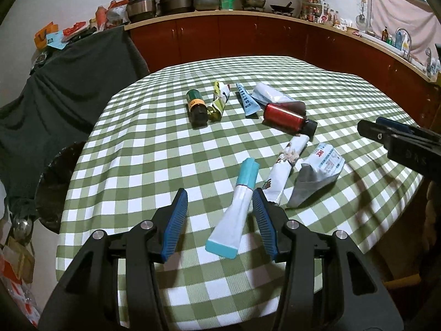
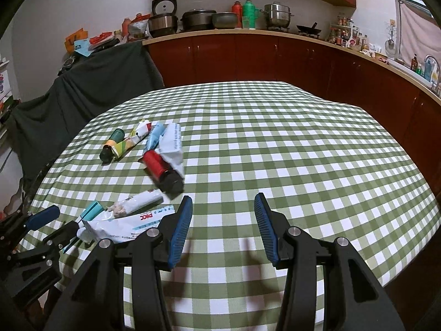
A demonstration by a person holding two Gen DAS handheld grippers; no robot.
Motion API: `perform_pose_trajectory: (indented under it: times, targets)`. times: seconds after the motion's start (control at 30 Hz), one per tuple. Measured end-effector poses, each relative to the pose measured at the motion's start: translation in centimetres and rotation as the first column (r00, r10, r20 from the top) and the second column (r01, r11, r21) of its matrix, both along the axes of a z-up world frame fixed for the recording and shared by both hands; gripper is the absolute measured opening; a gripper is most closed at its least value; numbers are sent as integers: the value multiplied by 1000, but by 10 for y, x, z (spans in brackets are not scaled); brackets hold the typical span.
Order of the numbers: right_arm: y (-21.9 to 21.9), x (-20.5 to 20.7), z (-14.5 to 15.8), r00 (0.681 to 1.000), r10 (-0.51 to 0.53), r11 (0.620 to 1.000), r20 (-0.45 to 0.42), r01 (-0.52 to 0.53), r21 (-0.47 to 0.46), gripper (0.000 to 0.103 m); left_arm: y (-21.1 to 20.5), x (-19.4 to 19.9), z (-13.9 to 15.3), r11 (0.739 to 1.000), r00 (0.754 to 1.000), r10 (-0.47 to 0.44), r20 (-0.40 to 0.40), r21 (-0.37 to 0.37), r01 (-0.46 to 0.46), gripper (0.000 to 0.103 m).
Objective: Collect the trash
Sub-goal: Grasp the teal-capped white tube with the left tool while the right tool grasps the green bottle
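Trash lies on the green checked table (image 1: 137,149). My left gripper (image 1: 220,201) is open, its jaws on either side of a white and teal tube (image 1: 237,207) without gripping it. To the right lie a rolled white wrapper (image 1: 284,171) and a crumpled silver and white packet (image 1: 317,176). Farther off are a red bottle with a black cap (image 1: 286,115), a dark bottle (image 1: 196,104), a yellow-green wrapper (image 1: 219,102) and a blue sachet (image 1: 246,100). My right gripper (image 2: 223,207) is open and empty above bare cloth; the red bottle (image 2: 160,165) is to its left.
A black bin (image 1: 55,187) stands below the table's left edge. A chair with dark cloth (image 1: 69,82) is at the far left. Red cabinets and a counter with pots (image 1: 220,8) run behind. The right half of the table (image 2: 317,151) holds no objects.
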State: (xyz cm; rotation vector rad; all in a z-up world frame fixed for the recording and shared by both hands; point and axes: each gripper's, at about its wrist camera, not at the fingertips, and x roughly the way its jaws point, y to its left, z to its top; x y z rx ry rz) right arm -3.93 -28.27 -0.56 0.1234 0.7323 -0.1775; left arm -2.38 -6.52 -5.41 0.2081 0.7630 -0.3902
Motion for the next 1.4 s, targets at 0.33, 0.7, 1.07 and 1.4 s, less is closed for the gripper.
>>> perform_pose_trajectory:
  times: [0.33,0.7,1.07,1.4]
  targets:
    - [6,4,-1,1000,12,1000,-8,-12,1,47,-6,1,-6,999,999,-47,-10,14,47,46]
    - [11,10,-1,1000,28,1000,-10,-28,9,47,-10,12,-12,998,997,-63,-38,-12,62,16]
    - [41,36,8,994,109,994,-2,-109,20,47,33,27,1,994,995,104,-3,-42,-104,14]
    - [103,98,18,967,254,967,7,-254,38,47,97,49,18,966,967,255,24,-56,-254,14]
